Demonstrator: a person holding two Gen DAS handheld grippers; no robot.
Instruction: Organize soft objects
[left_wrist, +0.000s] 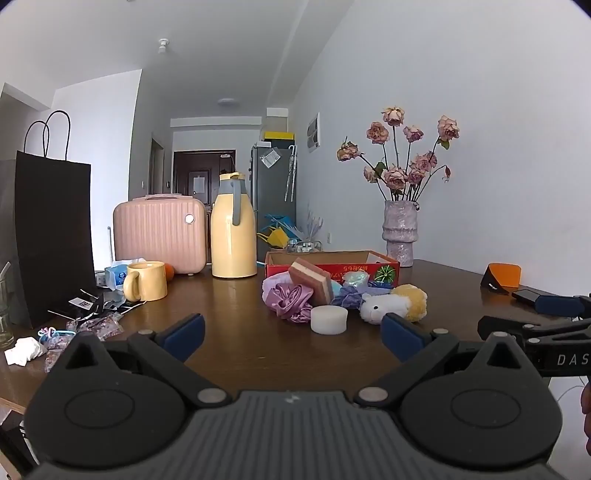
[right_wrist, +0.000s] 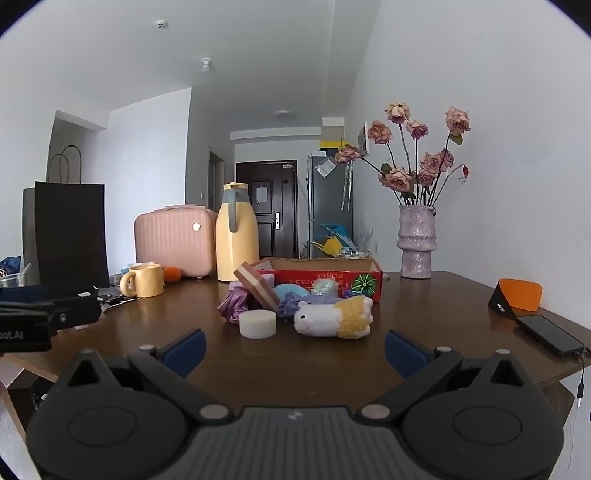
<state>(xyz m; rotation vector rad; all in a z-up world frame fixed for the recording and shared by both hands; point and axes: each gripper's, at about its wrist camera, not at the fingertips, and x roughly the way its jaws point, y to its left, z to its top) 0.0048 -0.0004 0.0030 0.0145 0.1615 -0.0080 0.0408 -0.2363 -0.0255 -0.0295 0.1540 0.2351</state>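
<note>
Currently, left wrist view: left gripper (left_wrist: 291, 334) hangs over the near edge of the brown table (left_wrist: 229, 332), jaws spread wide, nothing between the blue pads. The soft things sit heaped mid-table in front of a red cardboard box (left_wrist: 332, 267): a purple satin scrunchie (left_wrist: 290, 301), a layered pink-and-tan sponge (left_wrist: 311, 282) leaning on the pile, a white foam disc (left_wrist: 329, 320) nearest the camera, and a white-and-yellow plush animal (left_wrist: 393, 302). Blue and purple items behind the sponge are too overlapped to name. The box interior is hidden by its wall. The right gripper (left_wrist: 546, 325) enters from the right edge, cut off by the frame. Right wrist view: right gripper (right_wrist: 295, 349), jaws likewise spread and empty, well short of the pile. The foam disc (right_wrist: 258, 324) and plush animal (right_wrist: 334, 317) lie side by side; the sponge (right_wrist: 258, 290) tilts behind them. The left gripper's side shows at the left edge, mostly cropped. A phone (right_wrist: 550, 334) lies at the table's right edge.
</note>
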